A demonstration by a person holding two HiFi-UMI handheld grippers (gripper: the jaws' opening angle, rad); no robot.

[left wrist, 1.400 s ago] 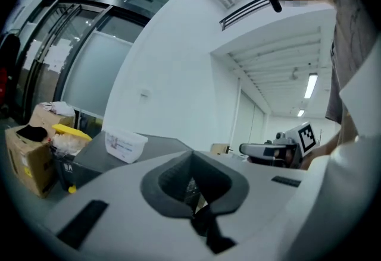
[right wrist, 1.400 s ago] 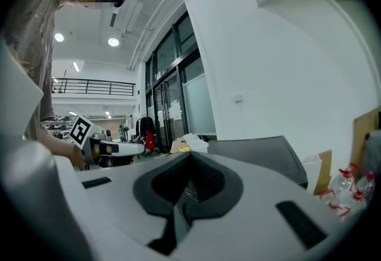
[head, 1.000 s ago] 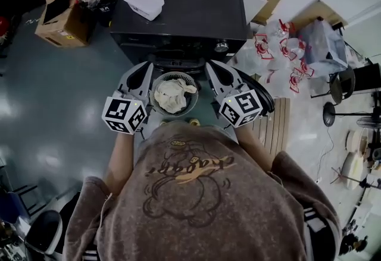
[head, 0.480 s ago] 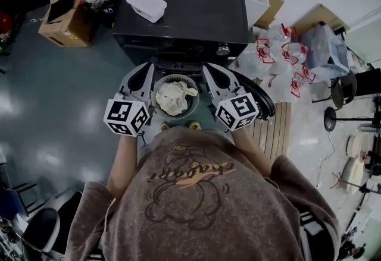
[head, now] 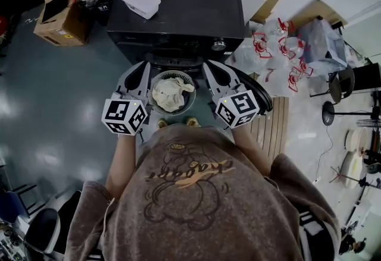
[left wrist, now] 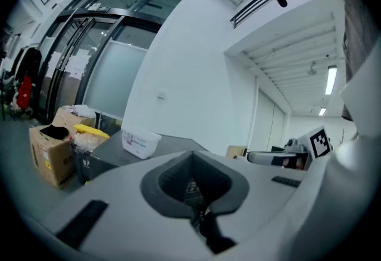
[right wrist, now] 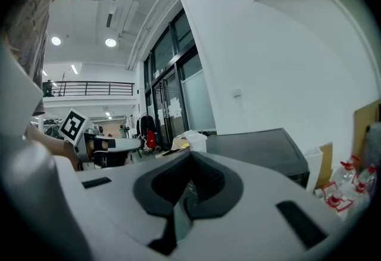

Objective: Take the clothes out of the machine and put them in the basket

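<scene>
- Clothes (head: 169, 94): a cream, crumpled bundle is lying inside the round basket (head: 194, 94). The basket is standing on the floor just in front of the black machine (head: 178, 4).
- Left tool (head: 144, 68): I am holding it narrow, with its jaws closed together on nothing. It is pointing roughly level toward the machine and, in the head view, flanking the basket on its left side.
- Right tool (head: 208, 66): its jaws are likewise meeting with nothing between them, and it is flanking the basket on the right.
- Machine opening: the head view is looking steeply down onto the machine's top, so the drum is not showing. I cannot tell whether any garments are waiting inside.
- Handling, as I am judging it: the fabric is looking soft, limp and light, and not fragile. It is likely to drape and trail, to catch on the door lip, or to slide out of a shallow pinch.
- Where to take hold: I am favouring a raised fold or bunched ridge near a garment's middle, with the pads closing across several layers rather than one thin edge.
- Requirement: either tool is needing to open wide before reaching for cloth.
- White box (head: 140, 2): it is sitting on the machine's top, well apart from both tools.
</scene>
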